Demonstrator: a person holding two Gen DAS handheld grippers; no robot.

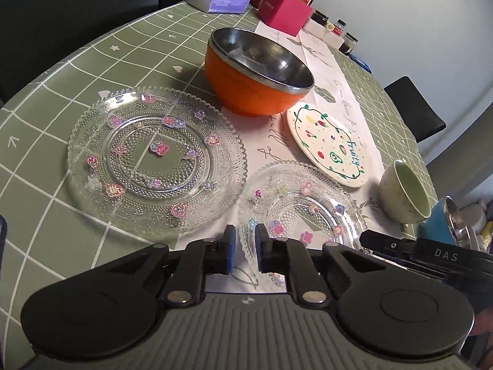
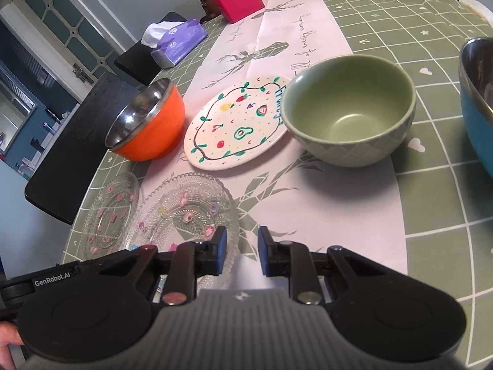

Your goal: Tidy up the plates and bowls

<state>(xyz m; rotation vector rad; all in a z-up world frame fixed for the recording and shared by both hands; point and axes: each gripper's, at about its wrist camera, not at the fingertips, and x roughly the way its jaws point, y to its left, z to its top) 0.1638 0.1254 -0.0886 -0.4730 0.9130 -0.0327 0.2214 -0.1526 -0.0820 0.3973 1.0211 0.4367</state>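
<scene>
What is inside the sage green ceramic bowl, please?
Nothing: the right wrist view looks into the sage green ceramic bowl and shows its bare glazed floor. The table runner beneath its base is covered, so that patch cannot be seen.

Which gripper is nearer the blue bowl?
Right. The blue bowl sits ahead and right of the right gripper; from the left gripper, at the small glass plate, it lies beyond the right gripper.

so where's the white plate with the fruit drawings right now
The white fruit plate lies on the pale table runner, between the orange bowl and the green bowl, just beyond the small glass plate.
</scene>
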